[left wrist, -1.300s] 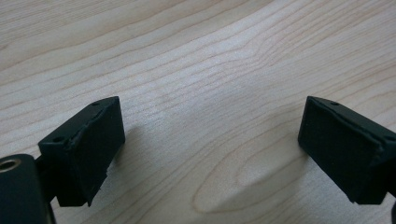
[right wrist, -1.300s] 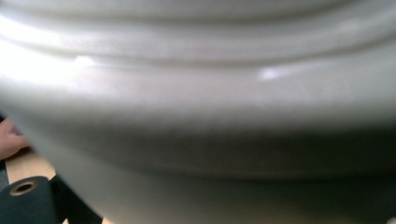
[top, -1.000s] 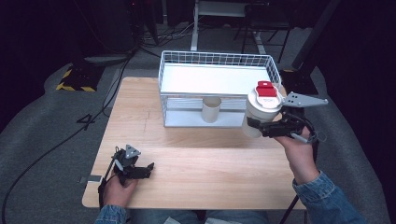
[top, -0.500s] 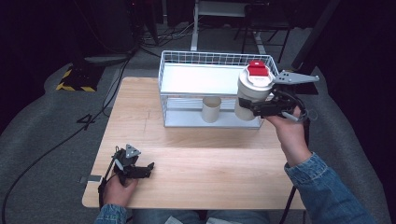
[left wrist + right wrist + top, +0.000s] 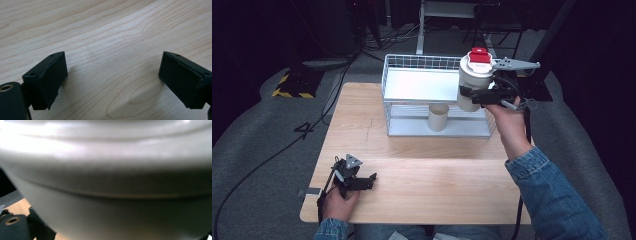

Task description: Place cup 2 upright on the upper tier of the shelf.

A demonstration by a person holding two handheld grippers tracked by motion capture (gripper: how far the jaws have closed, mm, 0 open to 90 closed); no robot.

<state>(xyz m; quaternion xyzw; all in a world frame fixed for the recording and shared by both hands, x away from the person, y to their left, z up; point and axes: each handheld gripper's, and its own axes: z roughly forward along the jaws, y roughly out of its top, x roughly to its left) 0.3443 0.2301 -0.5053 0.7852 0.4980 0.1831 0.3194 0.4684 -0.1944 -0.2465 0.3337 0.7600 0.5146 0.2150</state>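
Right tool (image 5: 484,95) clamped on the side of a white canister (image 5: 473,82), red lid (image 5: 479,55) up, kept upright and lifted at the far right, level with the top tier of the wire rack (image 5: 412,65). Held high, probably to clear the rack's rim on the way to the white shelf (image 5: 422,85). Seen from the right gripper view, pale canister wall (image 5: 107,182) pressed close to the lens, hiding the jaws. On the lower tier, a beige cup (image 5: 438,117), well apart from the canister. Left tool (image 5: 362,181) parked low on the near left of the wooden surface (image 5: 437,170), jaws spread wide over bare wood, empty, likely out of the way.
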